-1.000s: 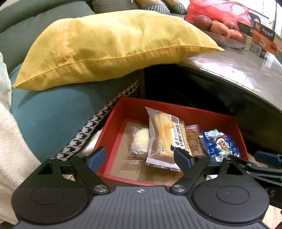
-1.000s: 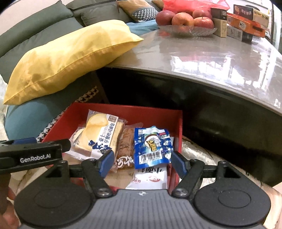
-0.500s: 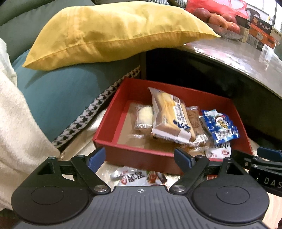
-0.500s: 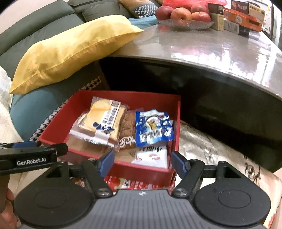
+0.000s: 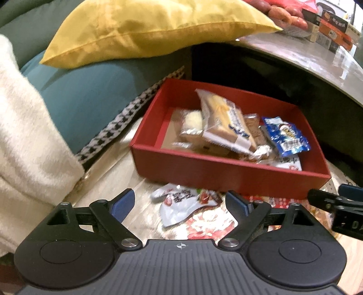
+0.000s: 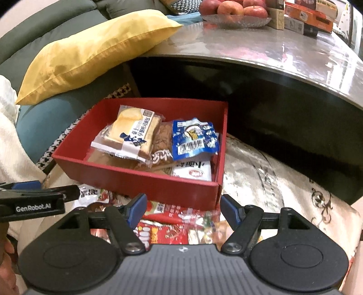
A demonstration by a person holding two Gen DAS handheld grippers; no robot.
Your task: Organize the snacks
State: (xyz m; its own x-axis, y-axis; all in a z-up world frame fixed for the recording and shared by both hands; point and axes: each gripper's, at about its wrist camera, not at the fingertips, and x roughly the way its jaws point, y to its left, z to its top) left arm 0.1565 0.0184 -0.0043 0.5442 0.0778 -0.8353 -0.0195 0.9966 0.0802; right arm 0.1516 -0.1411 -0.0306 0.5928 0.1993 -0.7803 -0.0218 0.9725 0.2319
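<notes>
The red box (image 5: 229,174) sits on a patterned cloth (image 6: 272,163), with the sofa on its far left side and the dark front of the table (image 6: 283,50) behind it. Inside the box lie several snacks: a bread packet (image 6: 130,133) leaning across the middle, a blue packet (image 6: 195,138) toward the box's right wall, a brown bar (image 6: 162,140) between those two, a white packet (image 6: 192,171) at the near right corner, and a small pale cake (image 5: 192,123) in clear wrap to the left of the bread.

More snacks lie on the cloth just in front of the box's near wall: a white pouch (image 5: 179,203) with red print, and beside it red wrappers (image 6: 168,224) spread flat.

The left gripper (image 5: 180,203) hovers above the white pouch, its fingers spread wide and holding nothing. The right gripper (image 6: 182,210) hangs over the red wrappers, close to the box's near right corner, fingers likewise wide apart and empty.

A yellow pillow (image 5: 145,29) rests on the sofa beyond the box, its corner reaching the table's surface. A dish of apples (image 6: 236,11) stands far back on that surface.
</notes>
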